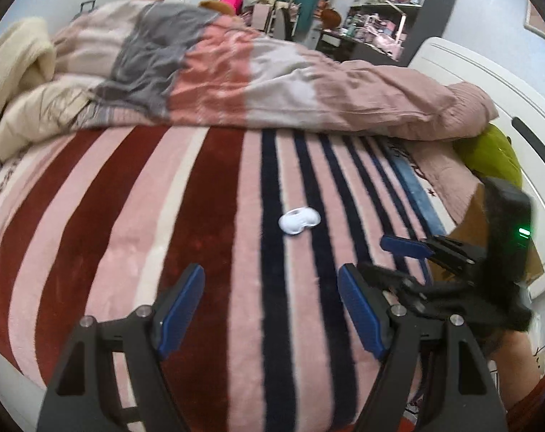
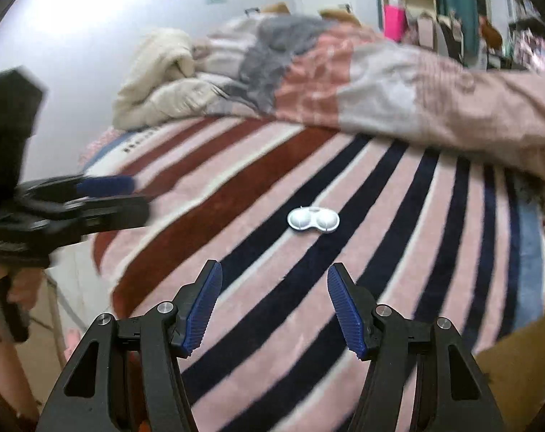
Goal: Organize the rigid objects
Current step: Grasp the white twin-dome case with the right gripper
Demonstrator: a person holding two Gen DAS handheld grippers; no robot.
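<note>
Currently both grippers, left gripper point(image 1: 270, 309) and right gripper point(image 2: 274, 304), hover spread wide, empty, bracketing the white contact-lens case point(image 2: 313, 219) on the striped blanket point(image 2: 398, 252) for approach.

1. We lose the green object point(image 1: 495, 158) at the bed's right edge — half buried under the pink quilt point(image 1: 344, 97), unidentifiable.
2. The left gripper point(image 2: 107, 194) smears with blur in the right wrist view; we can't judge its jaws there.
3. The brown cardboard piece point(image 1: 477, 212) sits mostly behind the right gripper point(image 1: 405, 248).
4. The shelves point(image 1: 391, 0) beyond are too small to read.
</note>
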